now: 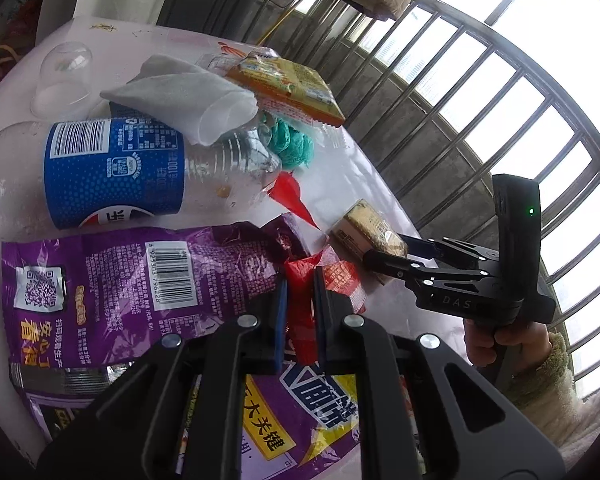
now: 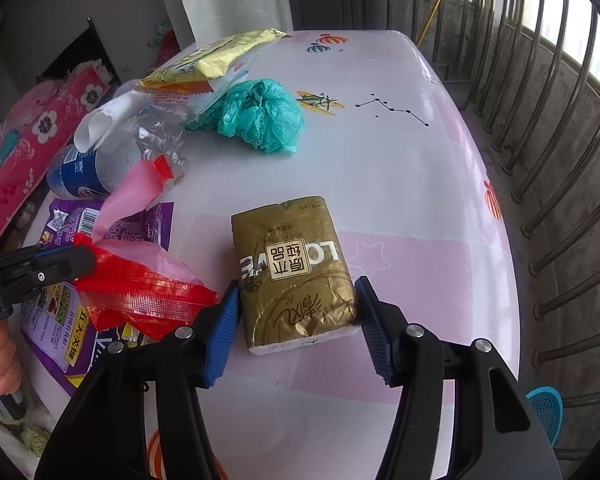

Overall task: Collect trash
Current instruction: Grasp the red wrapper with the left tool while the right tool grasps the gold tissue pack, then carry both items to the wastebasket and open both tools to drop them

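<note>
The left gripper [image 1: 301, 300] pinches a red wrapper [image 2: 140, 292]. The right gripper [image 2: 296, 320] stands half open astride the gold tissue pack [image 2: 292, 268] on the near table [image 2: 400, 184]; squeeze its sides evenly, then lift.

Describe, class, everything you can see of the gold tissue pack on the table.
The gold tissue pack is a soft rectangular block in crinkled, shiny gold plastic film, printed with a cream label, with white showing along its near edge. It lies flat on the pink patterned table, apart from the other litter. The right gripper straddles its near end, blue pads at both sides; whether they press it cannot be told.
</note>
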### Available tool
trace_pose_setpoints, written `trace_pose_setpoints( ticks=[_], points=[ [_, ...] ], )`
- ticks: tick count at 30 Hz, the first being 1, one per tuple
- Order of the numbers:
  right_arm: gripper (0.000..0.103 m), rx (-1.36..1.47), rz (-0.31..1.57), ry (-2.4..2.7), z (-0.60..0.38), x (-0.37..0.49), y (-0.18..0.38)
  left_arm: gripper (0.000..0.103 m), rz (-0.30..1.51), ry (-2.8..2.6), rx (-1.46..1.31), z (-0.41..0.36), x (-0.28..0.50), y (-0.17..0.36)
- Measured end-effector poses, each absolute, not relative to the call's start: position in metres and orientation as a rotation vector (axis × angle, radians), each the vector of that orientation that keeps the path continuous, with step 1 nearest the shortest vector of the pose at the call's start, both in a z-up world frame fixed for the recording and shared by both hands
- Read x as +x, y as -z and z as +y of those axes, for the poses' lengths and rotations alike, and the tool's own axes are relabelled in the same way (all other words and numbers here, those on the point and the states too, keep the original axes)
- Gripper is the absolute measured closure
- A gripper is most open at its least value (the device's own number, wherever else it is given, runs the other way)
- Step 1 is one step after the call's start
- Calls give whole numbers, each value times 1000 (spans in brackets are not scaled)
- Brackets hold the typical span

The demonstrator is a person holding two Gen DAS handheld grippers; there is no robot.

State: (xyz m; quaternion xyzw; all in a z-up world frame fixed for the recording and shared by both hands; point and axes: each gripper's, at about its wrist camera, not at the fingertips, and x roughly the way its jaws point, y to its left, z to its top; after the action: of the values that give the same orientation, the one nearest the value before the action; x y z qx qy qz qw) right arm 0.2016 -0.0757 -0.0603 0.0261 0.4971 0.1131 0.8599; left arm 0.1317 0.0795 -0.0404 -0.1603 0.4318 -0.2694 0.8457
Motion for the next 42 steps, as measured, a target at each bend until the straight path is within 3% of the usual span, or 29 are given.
trace_pose_setpoints(
  ticks=[14, 23, 31, 42],
  points=[
    [48, 313, 925, -136, -138, 157, 36, 93, 767, 659, -336, 60, 123, -12],
    [48, 561, 783, 36, -225, 99, 16, 93, 769, 753, -259, 1, 127, -35],
    [48, 807, 657, 325, -320, 12, 29, 93, 853, 935, -111, -107, 129, -37],
    [48, 1132, 633, 657, -422, -80, 115, 93, 1038, 1148, 250, -318, 106, 19]
  ],
)
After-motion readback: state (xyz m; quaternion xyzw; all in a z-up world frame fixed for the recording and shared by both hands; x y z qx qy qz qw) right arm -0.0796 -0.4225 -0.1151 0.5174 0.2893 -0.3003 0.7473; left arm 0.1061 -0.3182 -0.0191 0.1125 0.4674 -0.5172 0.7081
